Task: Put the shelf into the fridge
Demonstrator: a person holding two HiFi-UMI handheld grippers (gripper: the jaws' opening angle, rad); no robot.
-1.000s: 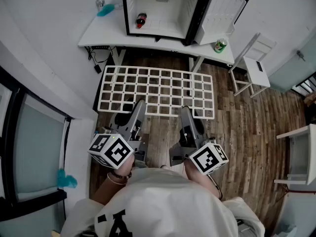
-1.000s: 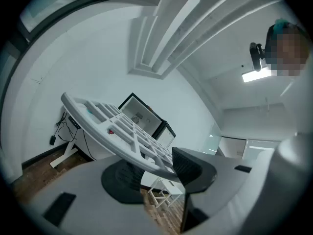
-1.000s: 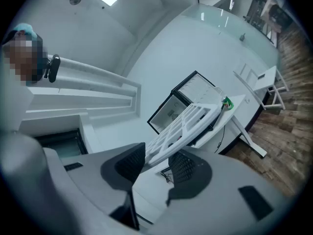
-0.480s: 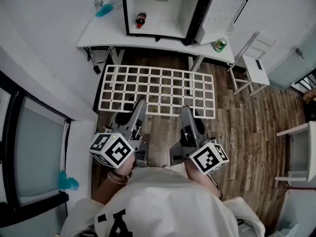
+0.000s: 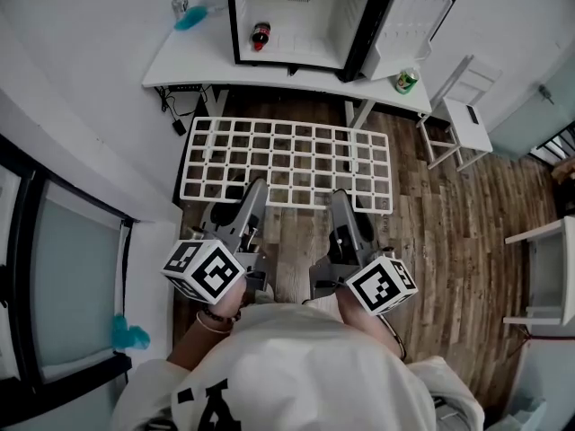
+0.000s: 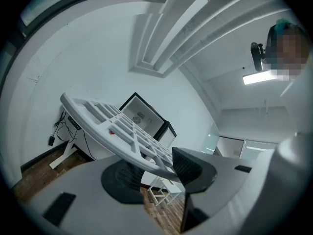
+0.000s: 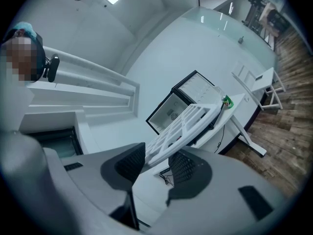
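While both grippers clamp its near edge, white plastic grid shelf (image 5: 287, 164) hangs level out in front of open black-framed white mini fridge (image 5: 310, 25), not inside; left gripper (image 5: 243, 196) jaws pressed on shelf rim; right gripper (image 5: 346, 206) same, further right; fridge sits on white table (image 5: 184, 57); dark bottle (image 5: 260, 34) inside fridge; green can (image 5: 406, 80) beside fridge door.

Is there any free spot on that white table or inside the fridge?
The table is bare left of the fridge, in front of the silver can. Inside, the floor is free right of the bottle. The corner by the green can is cramped.
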